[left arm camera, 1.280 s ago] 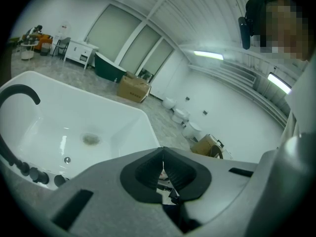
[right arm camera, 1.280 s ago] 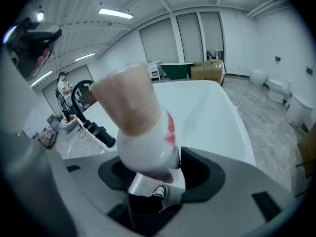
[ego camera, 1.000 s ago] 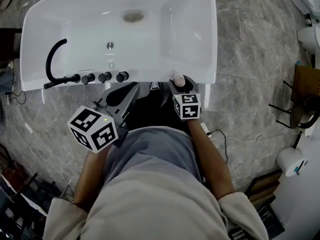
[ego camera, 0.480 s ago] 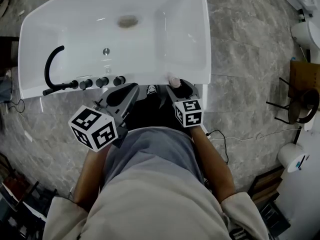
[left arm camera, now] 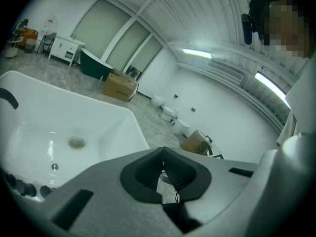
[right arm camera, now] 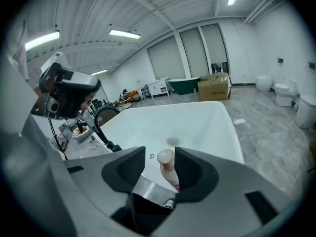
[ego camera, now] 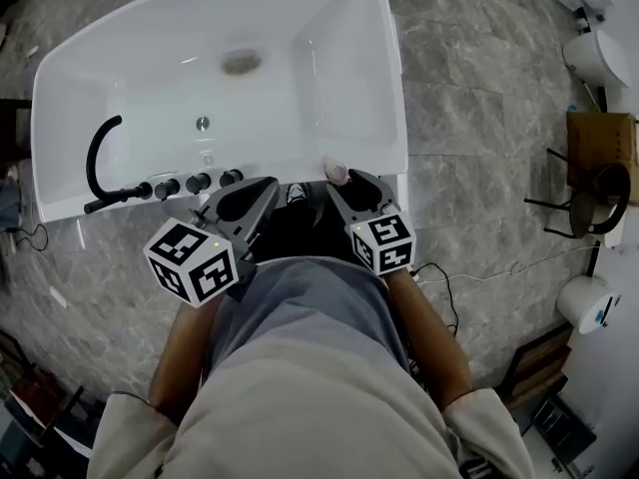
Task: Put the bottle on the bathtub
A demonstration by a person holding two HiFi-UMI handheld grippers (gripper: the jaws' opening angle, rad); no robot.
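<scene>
The white bathtub (ego camera: 395, 118) lies in front of me, with its near rim under both grippers. A small pink bottle (ego camera: 337, 173) stands upright at the near rim. In the right gripper view the bottle (right arm camera: 168, 166) rises between the jaws, close against the right pad with a clear gap to the left pad. My right gripper (ego camera: 351, 183) (right arm camera: 159, 158) is open around it, and its jaws have just been closing. My left gripper (ego camera: 262, 190) (left arm camera: 163, 154) hovers beside it with its pads meeting and nothing held.
A black curved faucet (ego camera: 100, 153) and a row of black knobs (ego camera: 195, 181) sit on the tub's near-left rim. The drain (ego camera: 241, 63) is mid-tub. Toilets (ego camera: 599, 53), a brown box (ego camera: 599, 138) and a floor cable (ego camera: 469, 272) lie to the right on grey marble.
My right gripper has risen towards the camera, and the pink bottle top now shows just beyond its jaw tips. The left gripper has hardly moved.
</scene>
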